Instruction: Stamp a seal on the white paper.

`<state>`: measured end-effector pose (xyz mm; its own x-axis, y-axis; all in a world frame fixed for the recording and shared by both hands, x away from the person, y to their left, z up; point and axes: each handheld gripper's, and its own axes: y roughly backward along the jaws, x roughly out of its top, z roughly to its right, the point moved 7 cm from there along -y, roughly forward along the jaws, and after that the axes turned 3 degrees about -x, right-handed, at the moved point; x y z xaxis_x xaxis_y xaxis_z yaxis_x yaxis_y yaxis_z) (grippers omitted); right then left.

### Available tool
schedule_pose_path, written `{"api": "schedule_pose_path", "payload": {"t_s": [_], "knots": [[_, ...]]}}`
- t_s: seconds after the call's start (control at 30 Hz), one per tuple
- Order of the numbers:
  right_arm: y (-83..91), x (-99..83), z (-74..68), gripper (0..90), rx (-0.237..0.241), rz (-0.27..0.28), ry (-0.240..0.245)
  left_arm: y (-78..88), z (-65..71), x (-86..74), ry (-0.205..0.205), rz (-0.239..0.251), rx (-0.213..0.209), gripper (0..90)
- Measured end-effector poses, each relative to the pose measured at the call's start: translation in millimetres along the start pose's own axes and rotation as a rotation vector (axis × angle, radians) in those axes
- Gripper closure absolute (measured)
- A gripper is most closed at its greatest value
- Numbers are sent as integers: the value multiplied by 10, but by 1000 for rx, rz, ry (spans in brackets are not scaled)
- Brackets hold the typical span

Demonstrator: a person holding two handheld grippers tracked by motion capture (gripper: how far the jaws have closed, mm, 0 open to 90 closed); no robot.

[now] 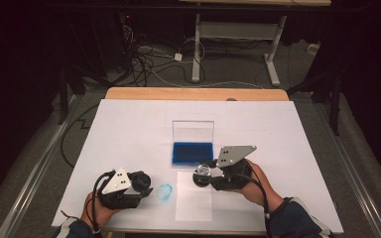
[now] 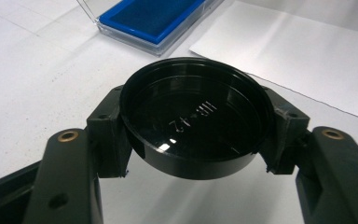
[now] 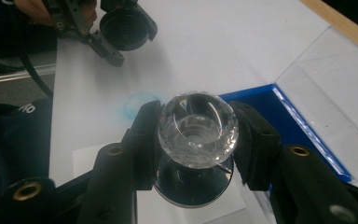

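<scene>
Table point(image 1: 129, 124) under white sheet, person's hands at near edge. Blue-lined case point(image 1: 192, 152) sits mid-table, clear lid point(image 1: 193, 131) standing upright behind it. Paper point(image 1: 193, 201) lies just in front of case. Right gripper point(image 1: 204, 174) clamped on glass lens point(image 3: 198, 128), holding it over the paper's far end, just beside the case. Left gripper point(image 1: 146, 186) clamped on black cap point(image 2: 193, 116), near left of paper. Small bluish ring point(image 1: 164, 191) on sheet between left gripper and paper.

White table cover point(image 1: 129, 124), open clear case point(image 1: 193, 133) with blue lining point(image 1: 192, 153), paper sheet point(image 1: 193, 203), pale blue ring point(image 1: 164, 192), floor cables point(image 1: 149, 62).
</scene>
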<state>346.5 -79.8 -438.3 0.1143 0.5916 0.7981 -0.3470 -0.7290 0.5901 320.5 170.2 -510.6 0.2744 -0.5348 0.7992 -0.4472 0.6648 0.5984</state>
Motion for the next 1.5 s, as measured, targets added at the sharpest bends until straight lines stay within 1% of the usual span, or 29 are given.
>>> {"api": "schedule_pose_path", "payload": {"t_s": [0.13, 0.23, 0.4, 0.47, 0.6, 0.67, 0.7, 0.87, 1.03, 1.13, 1.3, 1.5], "knots": [[-77, -38, -83, 566, 28, -20, 19, 7, -5, 13, -1, 6, 2, 358], [-139, -78, -112, 566, 33, -28, 12, -4, 4, 22, -9, 3, 1, 358], [-204, -122, -167, 566, 43, -44, 21, -3, 25, 24, -13, 1, 1, 358], [-211, -120, -184, 566, 48, -38, 18, 1, 29, 22, -15, 0, 1, 358], [-246, -158, -198, 566, 54, -44, 12, -5, 29, 24, -16, -2, 0, 358], [-271, -182, -200, 566, 53, -49, 19, -7, 27, 25, -13, 0, -1, 358], [-284, -188, -202, 566, 53, -50, 10, -7, 26, 24, -12, 0, -1, 358], [-338, -211, -203, 566, 57, -55, 6, -10, 20, 20, -11, 0, -1, 358], [-364, -238, -209, 566, 64, -57, 8, -11, 25, 23, -11, 1, -1, 358], [-386, -256, -213, 566, 57, -63, 5, -10, 24, 24, -11, 1, 0, 358], [-422, -290, -228, 566, 66, -81, 12, -8, 24, 24, -13, 0, 2, 358], [-447, -324, -233, 566, 63, -93, 10, 2, 21, 25, -16, 2, 3, 358]]}}
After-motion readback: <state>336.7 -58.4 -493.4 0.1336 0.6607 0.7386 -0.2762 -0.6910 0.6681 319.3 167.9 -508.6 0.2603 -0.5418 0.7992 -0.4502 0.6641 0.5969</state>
